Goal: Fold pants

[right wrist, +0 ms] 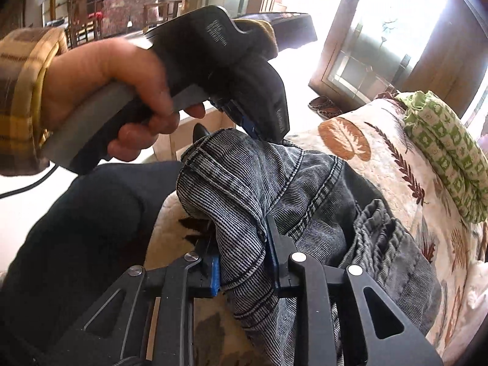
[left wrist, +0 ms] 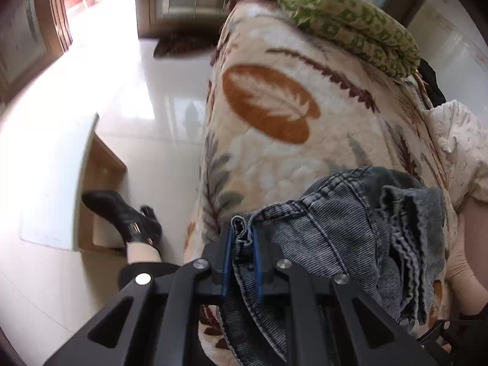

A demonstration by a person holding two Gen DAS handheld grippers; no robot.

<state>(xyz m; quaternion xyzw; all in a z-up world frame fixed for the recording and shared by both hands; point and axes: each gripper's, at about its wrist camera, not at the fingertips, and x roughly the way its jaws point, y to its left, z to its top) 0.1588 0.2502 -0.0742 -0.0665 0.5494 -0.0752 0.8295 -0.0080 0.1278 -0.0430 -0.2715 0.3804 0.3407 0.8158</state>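
Dark grey washed denim pants (left wrist: 344,222) lie bunched on a cream leaf-print blanket (left wrist: 274,152) that covers a bed or sofa. My left gripper (left wrist: 242,244) is shut on a folded hem edge of the pants, with the fabric pinched between its blue pads (left wrist: 227,262). In the right wrist view a hand (right wrist: 100,91) holds that left gripper (right wrist: 254,131) at the pants' (right wrist: 244,189) far edge. My right gripper (right wrist: 244,253) is shut on a thick bunch of the same fabric, which is pulled up off the blanket (right wrist: 381,158).
A folded green patterned cloth (left wrist: 344,21) lies at the blanket's far end. Left of the bed are a glossy white floor (left wrist: 128,97), an open cardboard box (left wrist: 100,189) and a person's black shoe (left wrist: 122,213). Slippers (right wrist: 324,105) sit by a wooden door.
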